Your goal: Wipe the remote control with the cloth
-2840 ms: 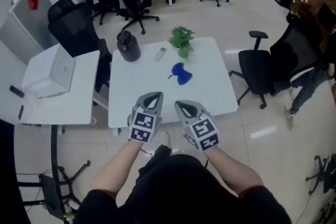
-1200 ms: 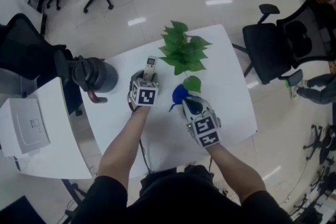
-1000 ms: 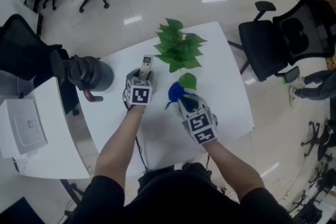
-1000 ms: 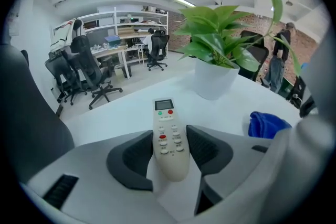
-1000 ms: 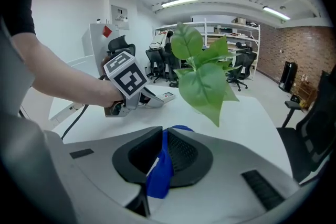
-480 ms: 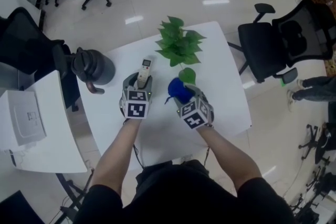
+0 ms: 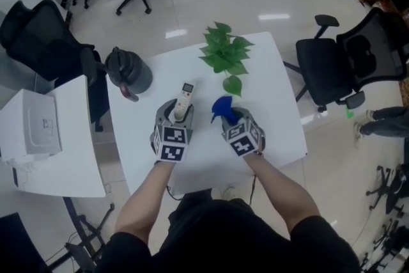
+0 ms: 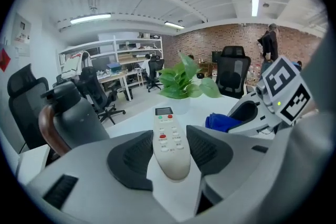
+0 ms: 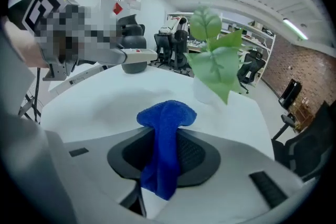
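Note:
A white remote control sticks out forward from my left gripper, whose pads press on its two sides. In the left gripper view the remote control lies buttons up between the dark pads. My right gripper stands beside it to the right, and its jaws are closing on a blue cloth. In the right gripper view the cloth is pinched between the pads of that gripper, bunched above and hanging below. The remote control shows at far left there, above the tabletop.
Everything is over a white table. A green potted plant stands just beyond the cloth. A dark jug is at the table's back left. A black office chair stands right of the table, a white cabinet left.
The right gripper's jaws have come round the blue cloth and pinched it. Both grippers have drawn back a little toward me. The left gripper has kept hold of the remote control.

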Available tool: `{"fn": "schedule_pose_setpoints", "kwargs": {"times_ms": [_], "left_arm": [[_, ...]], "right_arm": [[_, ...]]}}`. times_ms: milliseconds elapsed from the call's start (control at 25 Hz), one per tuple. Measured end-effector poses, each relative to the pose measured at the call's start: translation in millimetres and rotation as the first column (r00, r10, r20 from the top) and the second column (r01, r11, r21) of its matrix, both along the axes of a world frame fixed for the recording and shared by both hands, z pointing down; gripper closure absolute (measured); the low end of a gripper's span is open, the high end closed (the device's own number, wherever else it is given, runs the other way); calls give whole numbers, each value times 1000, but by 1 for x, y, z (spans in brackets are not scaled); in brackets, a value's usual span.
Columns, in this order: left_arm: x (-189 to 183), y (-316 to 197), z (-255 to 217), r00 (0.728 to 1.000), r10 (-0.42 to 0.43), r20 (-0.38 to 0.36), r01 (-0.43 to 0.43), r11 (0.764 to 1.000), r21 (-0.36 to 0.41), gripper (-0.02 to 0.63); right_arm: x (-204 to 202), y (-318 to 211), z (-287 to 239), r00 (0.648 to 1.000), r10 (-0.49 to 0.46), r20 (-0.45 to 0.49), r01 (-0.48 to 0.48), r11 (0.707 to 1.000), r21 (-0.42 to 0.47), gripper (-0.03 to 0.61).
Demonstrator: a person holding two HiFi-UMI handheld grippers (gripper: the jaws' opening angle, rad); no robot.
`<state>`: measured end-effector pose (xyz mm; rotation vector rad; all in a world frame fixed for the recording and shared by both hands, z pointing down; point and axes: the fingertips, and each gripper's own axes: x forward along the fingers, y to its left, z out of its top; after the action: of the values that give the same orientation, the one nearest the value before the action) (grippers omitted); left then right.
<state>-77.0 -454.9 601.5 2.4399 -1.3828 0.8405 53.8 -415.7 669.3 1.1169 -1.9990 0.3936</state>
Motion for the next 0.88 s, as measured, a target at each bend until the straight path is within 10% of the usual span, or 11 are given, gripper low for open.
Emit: {"fn": "schedule_pose_setpoints", "kwargs": {"times_ms": [520,880], "left_arm": [[66,204,-93,977,144,158,-179,956,232,408],[105,305,-129,921,226,316,-328,889,320,408]], "right_arm": [[25,181,-183,965,-156,209,89,951,296,456],[-12,283,-249,872,-449,193,373,867,331,457]]}}
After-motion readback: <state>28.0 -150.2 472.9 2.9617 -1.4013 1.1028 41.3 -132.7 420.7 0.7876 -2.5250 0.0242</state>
